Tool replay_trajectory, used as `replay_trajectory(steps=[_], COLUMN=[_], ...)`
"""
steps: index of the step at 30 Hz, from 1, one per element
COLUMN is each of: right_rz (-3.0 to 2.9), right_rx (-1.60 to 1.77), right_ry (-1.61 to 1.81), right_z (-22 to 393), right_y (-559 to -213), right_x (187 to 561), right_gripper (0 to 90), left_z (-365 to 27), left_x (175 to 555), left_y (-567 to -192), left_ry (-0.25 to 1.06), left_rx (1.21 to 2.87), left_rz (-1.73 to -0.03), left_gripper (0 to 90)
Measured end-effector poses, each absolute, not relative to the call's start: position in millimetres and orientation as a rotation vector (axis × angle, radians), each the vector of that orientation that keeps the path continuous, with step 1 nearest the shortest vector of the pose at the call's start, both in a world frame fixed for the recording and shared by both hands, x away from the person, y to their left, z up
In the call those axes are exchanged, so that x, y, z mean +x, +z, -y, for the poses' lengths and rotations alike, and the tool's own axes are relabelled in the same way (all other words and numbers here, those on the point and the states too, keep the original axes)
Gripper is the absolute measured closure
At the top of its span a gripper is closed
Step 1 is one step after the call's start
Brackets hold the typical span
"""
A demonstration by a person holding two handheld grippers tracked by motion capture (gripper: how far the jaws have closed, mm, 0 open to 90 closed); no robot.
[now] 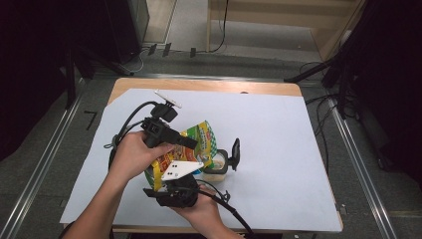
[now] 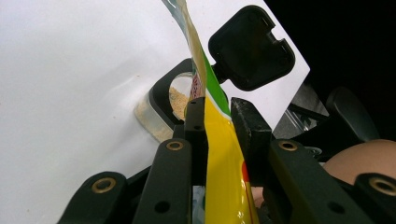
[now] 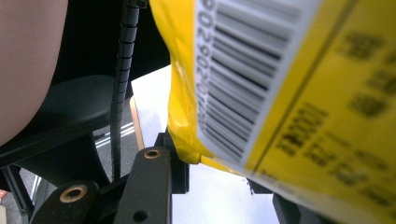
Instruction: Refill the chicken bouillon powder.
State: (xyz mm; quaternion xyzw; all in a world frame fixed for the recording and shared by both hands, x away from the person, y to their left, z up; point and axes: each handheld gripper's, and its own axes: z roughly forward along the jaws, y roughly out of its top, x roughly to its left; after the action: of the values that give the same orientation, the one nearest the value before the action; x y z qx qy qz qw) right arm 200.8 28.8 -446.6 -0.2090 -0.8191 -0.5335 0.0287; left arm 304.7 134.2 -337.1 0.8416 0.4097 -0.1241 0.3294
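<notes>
Yellow foil pouch (image 1: 191, 149) sits at frame centre, tilted, its mouth over the open container (image 1: 217, 165) just right. My left gripper (image 2: 218, 122) clamps its upper edge; my right gripper (image 1: 175, 191) grips its bottom corner, nearer me.

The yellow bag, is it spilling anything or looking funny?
No spill shows. The yellow bag is held tilted over the open container, pinched by the left gripper and the right gripper. The container's black lid stands flipped up.

Yellow-green snack bag (image 1: 198, 142) tilted, mouth over clear crumb-filled container (image 1: 215, 167), black lid (image 1: 235, 154) open
</notes>
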Motion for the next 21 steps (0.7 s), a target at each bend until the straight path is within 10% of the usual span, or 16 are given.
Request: replay_trajectory(steps=[21], right_rz=[2.528], right_rx=[-0.647], right_ry=[-1.644], right_z=[-28.7], right_y=[-446.8], right_x=[201.0], right_gripper=[67.8], left_z=[-134.1], left_x=[305.0], left_y=[-337.6], left_ry=[-0.326], left_rx=[2.202], left_rz=[-1.072], left_gripper=[77.7])
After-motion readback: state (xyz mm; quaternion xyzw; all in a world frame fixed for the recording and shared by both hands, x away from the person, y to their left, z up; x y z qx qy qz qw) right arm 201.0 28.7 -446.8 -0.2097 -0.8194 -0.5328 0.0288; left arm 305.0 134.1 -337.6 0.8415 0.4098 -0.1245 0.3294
